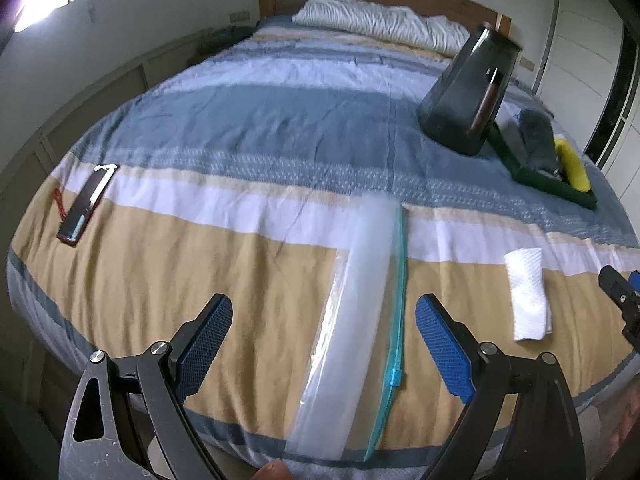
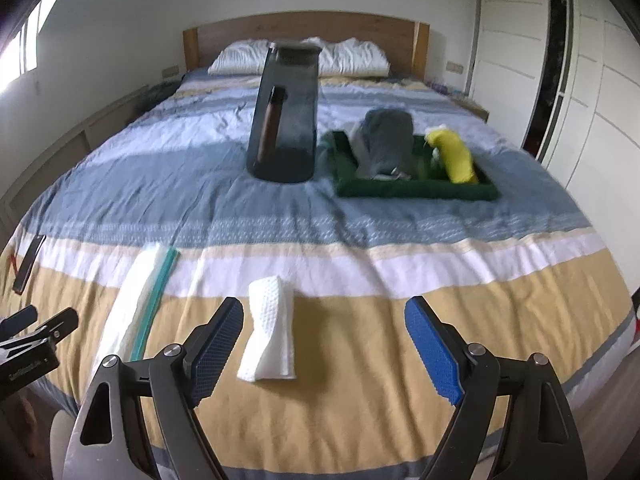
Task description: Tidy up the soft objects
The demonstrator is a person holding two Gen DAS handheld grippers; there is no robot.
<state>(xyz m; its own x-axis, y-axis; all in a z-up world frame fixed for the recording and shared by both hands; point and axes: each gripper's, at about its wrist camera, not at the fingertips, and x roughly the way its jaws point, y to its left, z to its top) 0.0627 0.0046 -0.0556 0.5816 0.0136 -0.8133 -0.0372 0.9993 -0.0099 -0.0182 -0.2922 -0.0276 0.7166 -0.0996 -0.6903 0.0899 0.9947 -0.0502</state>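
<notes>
**Both claws wide above the foot of the bed**

Between the spread blue pads of the left gripper (image 1: 324, 344) lies the zip-top plastic bag (image 1: 352, 320), long, translucent and smooth, a teal slider seal along its right edge; nothing touches it. Just right of the bag rests a folded white paper towel (image 2: 270, 330), quilted with a dimpled weave. It sits just inside the left pad of the right gripper (image 2: 324, 350), whose jaws also gape, holding nothing. Both lie on the tan band of a striped, wrinkled bedspread (image 2: 360, 400). Farther up, on the blue band, stands a dark tapered smoky container (image 2: 286, 120), and beside it a green felt-like tray (image 2: 416, 191) with a grey rolled cloth (image 2: 384, 144) and a yellow one (image 2: 456, 156). Far left lies a phone (image 1: 86, 204).
</notes>
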